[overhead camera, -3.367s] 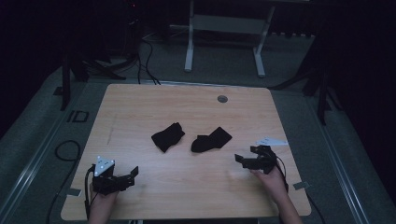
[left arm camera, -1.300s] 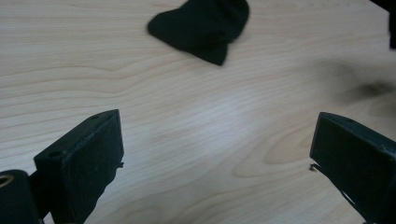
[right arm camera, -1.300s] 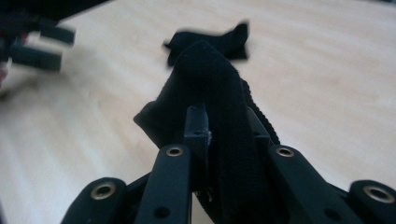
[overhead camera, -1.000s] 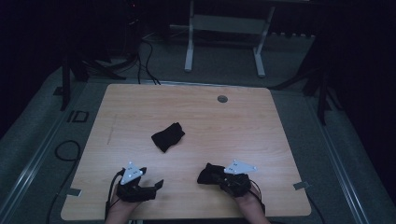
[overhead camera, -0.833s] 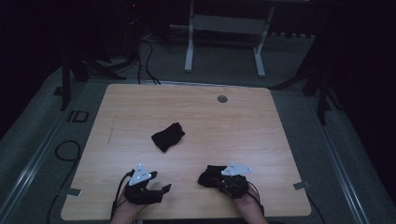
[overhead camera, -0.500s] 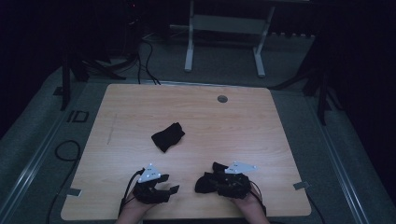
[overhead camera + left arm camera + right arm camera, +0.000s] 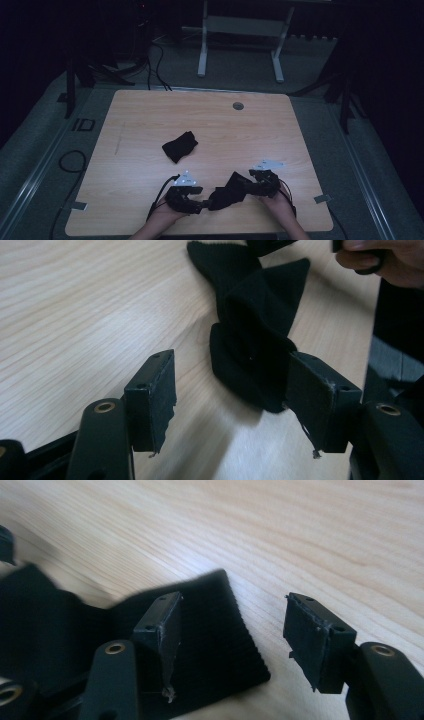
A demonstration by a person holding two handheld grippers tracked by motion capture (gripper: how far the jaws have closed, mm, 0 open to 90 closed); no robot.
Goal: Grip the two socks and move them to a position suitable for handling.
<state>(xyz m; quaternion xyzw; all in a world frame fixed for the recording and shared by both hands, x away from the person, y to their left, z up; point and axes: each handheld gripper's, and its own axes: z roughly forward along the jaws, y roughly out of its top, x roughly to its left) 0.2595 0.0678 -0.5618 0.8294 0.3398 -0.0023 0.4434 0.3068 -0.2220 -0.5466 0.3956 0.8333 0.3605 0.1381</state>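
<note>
Two black socks lie on the wooden table (image 7: 150, 115). One sock (image 7: 180, 146) rests crumpled near the middle. The other sock (image 7: 229, 190) (image 7: 255, 340) (image 7: 205, 670) lies stretched near the front edge between my two grippers. My left gripper (image 7: 200, 204) (image 7: 232, 405) is open at its left end. Its jaws have just been closing, and the sock's tip touches only the right pad (image 7: 315, 405). My right gripper (image 7: 252, 186) (image 7: 232, 630) is open over the ribbed cuff. Its jaws have just been opening, and the cuff lies flat under the left pad (image 7: 160, 625).
A round grommet hole (image 7: 238, 105) sits near the table's far edge. Behind the table stands a white frame (image 7: 240, 30), and cables (image 7: 70, 162) lie on the floor at the left. Tape marks (image 7: 322, 198) sit at the front corners.
My left gripper has slid right along the front edge up to the sock. My right gripper has shifted right, and the bunched sock it held now lies drawn out between the grippers.
</note>
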